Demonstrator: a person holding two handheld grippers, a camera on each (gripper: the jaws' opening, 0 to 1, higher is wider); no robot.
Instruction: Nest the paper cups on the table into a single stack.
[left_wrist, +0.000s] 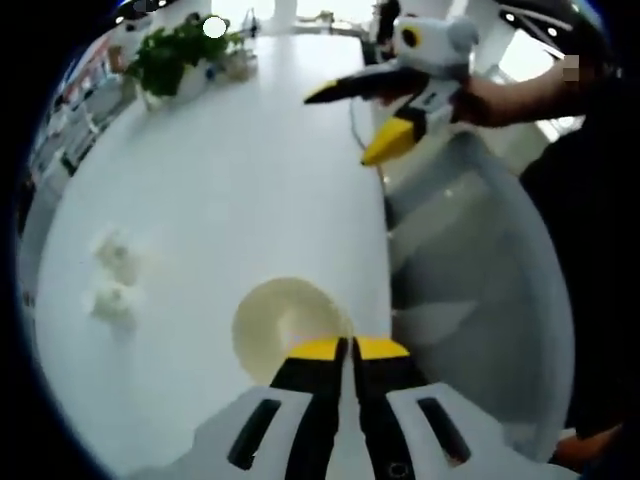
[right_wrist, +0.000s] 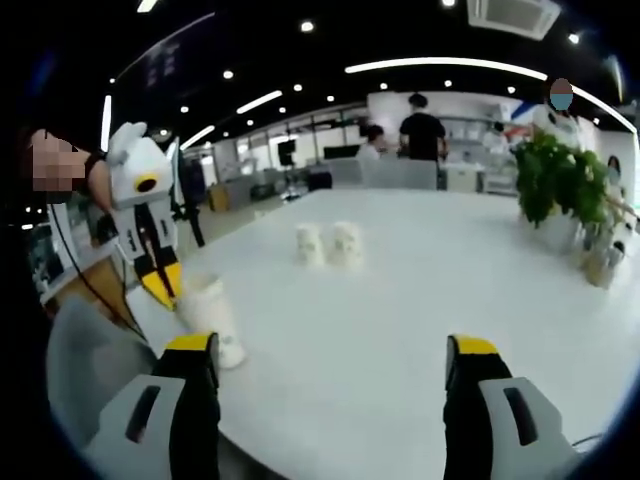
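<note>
The left gripper has its jaws pressed together on the rim of a paper cup near the table edge. The right gripper is spread wide and holds nothing. Two more cups stand side by side farther out, well apart from the held one. Stacking has apparently barely begun; a plant sits far right.

White bench: two upright paper cups side by side near centre; potted plant at 2 o'clock edge.
</note>
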